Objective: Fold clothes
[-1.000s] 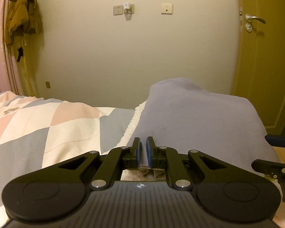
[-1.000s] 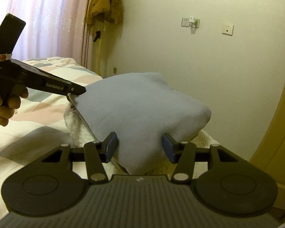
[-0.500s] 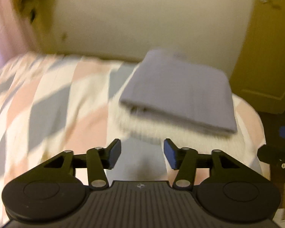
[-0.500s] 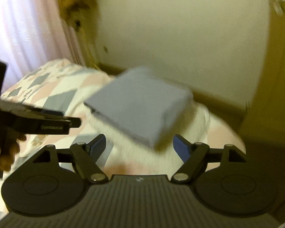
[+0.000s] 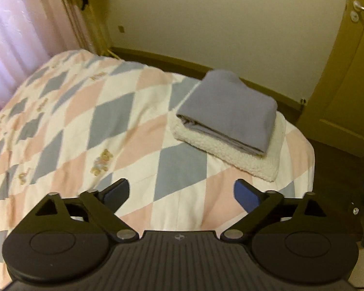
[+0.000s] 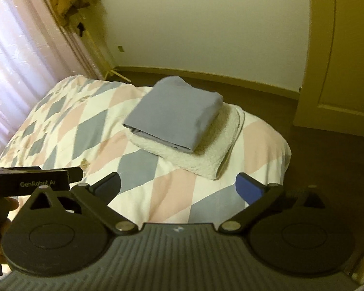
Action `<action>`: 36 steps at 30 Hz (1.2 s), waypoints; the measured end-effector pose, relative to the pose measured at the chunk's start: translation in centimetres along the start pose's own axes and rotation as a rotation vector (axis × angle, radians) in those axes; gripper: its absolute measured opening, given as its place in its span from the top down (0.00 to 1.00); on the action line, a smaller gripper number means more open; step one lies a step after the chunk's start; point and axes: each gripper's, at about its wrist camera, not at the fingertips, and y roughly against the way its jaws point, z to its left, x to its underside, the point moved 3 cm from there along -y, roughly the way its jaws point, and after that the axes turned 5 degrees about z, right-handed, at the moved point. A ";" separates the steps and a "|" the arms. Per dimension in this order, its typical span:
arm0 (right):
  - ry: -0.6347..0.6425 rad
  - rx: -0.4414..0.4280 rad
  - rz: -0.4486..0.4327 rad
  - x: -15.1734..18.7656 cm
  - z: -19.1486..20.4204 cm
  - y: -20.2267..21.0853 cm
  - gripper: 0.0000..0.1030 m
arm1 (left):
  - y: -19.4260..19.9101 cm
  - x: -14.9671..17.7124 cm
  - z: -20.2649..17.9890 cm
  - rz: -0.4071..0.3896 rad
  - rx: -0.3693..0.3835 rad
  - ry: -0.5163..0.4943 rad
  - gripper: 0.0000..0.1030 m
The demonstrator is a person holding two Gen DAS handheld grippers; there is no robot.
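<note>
The grey folded garment [image 5: 228, 111] lies squared off on top of a folded white fleece blanket [image 5: 237, 155], the two stacked near the far right corner of the bed. Its layered open edges face the near left, and the smooth fold runs along the right. The fleece sticks out beneath it on the near and right sides. Both rest on a quilt [image 5: 104, 121] patterned with pink, grey and white diamonds and a few small bear prints.

The left gripper [image 5: 182, 191] hangs above the near part of the quilt, well clear of the stack, its jaws opening wide with only bedding seen between the blue pads. The right gripper [image 6: 178, 186] is likewise held above the quilt on the near side of the stack, jaws opening wide and nothing between them. In the right wrist view the left gripper's black body shows at the left edge, with the person's fingers [image 6: 2, 220] curled round its handle.

Beyond the bed stand a pale wall, a pink curtain [image 6: 17, 55] at the left and a yellowish door [image 5: 351, 72] at the right.
</note>
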 end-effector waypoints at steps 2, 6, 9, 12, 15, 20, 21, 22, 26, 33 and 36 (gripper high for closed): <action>0.029 -0.004 -0.005 -0.5 0.3 1.4 0.01 | 1.4 -0.1 -0.2 -0.018 -0.017 0.011 0.03; 0.090 0.002 -0.009 -1.0 0.7 3.2 0.01 | 3.9 -0.1 -0.7 -0.042 -0.035 0.046 0.02; 0.141 0.038 -0.026 -1.2 0.6 4.3 0.01 | 5.2 0.4 -1.3 -0.050 -0.051 0.067 0.02; 0.213 0.086 -0.086 -1.2 0.4 5.8 0.01 | 6.6 1.1 -2.4 -0.069 -0.085 0.079 0.00; 0.301 0.168 -0.129 -1.3 0.4 6.8 0.01 | 7.8 1.9 -3.5 -0.087 -0.103 0.092 0.00; 0.409 0.204 -0.142 -1.1 0.1 7.8 0.01 | 8.2 3.0 -4.8 -0.058 -0.066 0.114 0.00; 0.377 0.176 -0.124 -1.2 -0.4 7.9 0.01 | 8.2 3.2 -5.1 -0.055 -0.072 0.112 0.00; 0.332 0.137 -0.096 -1.4 -1.1 7.8 0.01 | 8.1 3.4 -5.3 -0.049 -0.075 0.111 0.00; 0.163 0.037 0.025 -1.6 -3.9 6.7 0.01 | 7.2 4.3 -6.1 -0.029 -0.071 0.122 0.00; 0.112 0.043 0.073 -1.3 -5.6 5.4 0.01 | 5.5 4.8 -7.5 -0.003 -0.092 0.098 0.00; 0.101 0.038 0.075 -1.7 -5.6 5.0 0.01 | 5.2 4.3 -7.8 -0.006 -0.096 0.088 0.00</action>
